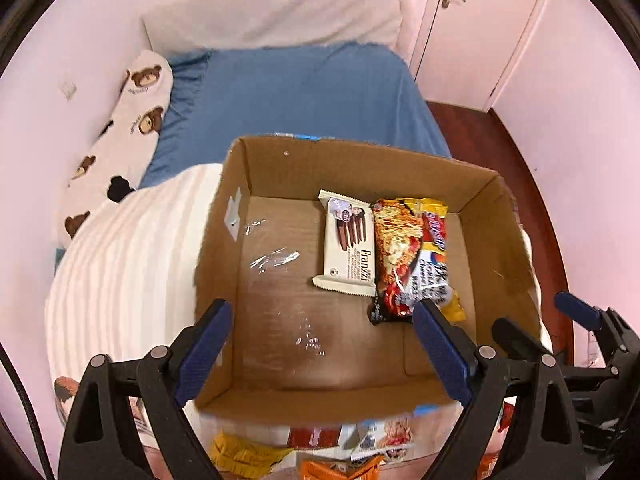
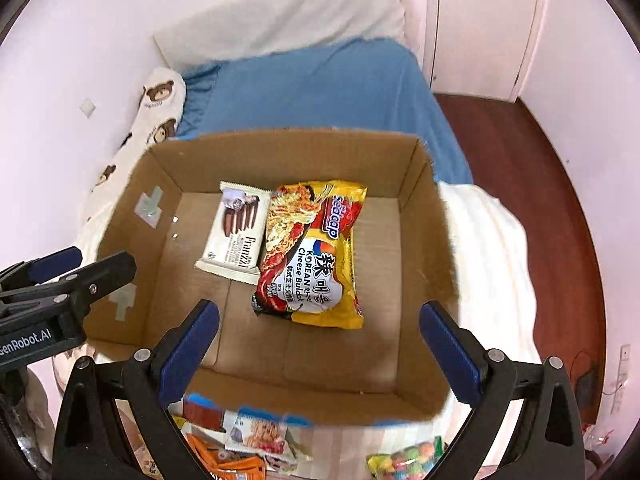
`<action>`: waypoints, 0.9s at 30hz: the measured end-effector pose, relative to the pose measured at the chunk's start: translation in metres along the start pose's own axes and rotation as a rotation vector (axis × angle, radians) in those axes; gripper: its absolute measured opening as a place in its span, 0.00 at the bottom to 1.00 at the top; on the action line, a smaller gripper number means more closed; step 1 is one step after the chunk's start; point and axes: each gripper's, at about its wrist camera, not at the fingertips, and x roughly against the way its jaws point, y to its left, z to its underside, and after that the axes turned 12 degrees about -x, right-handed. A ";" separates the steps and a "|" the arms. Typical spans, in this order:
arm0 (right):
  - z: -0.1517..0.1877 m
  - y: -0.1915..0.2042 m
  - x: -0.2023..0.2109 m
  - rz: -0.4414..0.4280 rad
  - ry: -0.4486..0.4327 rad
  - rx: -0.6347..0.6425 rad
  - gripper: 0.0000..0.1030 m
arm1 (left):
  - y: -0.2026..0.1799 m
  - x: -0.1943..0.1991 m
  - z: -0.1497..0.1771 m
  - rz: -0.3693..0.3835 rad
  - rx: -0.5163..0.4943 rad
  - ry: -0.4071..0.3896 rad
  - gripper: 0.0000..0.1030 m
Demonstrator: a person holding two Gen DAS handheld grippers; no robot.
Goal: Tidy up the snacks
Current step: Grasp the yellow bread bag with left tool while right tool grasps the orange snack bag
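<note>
An open cardboard box (image 1: 224, 216) (image 2: 424, 240) sits on the bed. Inside lie a white Franzzi wafer pack (image 1: 349, 250) (image 2: 236, 232) and, to its right, a yellow Sedaap noodle packet (image 1: 408, 256) (image 2: 316, 252). My left gripper (image 1: 320, 344) is open and empty, held above the box's near part. My right gripper (image 2: 320, 344) is open and empty above the box's near edge. The right gripper also shows in the left wrist view (image 1: 548, 320), and the left gripper in the right wrist view (image 2: 100, 260). Loose snack packs (image 1: 320, 452) (image 2: 256, 436) lie on the bed in front of the box.
A white striped blanket (image 1: 120, 264) (image 2: 492, 264) lies under and around the box. A blue sheet (image 1: 300, 96), a bear-print pillow (image 1: 124, 140) and a white pillow (image 1: 280, 12) lie beyond. A colourful candy bag (image 2: 404, 456) lies at the near right. Wooden floor (image 2: 532, 168) and a door (image 2: 480, 20) are at right.
</note>
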 end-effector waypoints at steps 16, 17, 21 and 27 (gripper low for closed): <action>0.054 -0.002 0.083 -0.074 -0.084 -0.034 0.99 | -0.009 0.073 0.064 0.005 0.016 -0.088 0.90; 0.059 -0.001 0.082 -0.083 -0.070 -0.033 0.99 | -0.005 0.075 0.072 -0.004 0.021 -0.084 0.90; 0.090 0.002 0.061 -0.117 0.038 -0.041 0.99 | 0.012 0.067 0.106 -0.059 0.026 -0.039 0.90; 0.148 0.007 -0.001 -0.153 0.252 -0.084 0.99 | 0.046 0.018 0.177 -0.112 0.012 0.158 0.90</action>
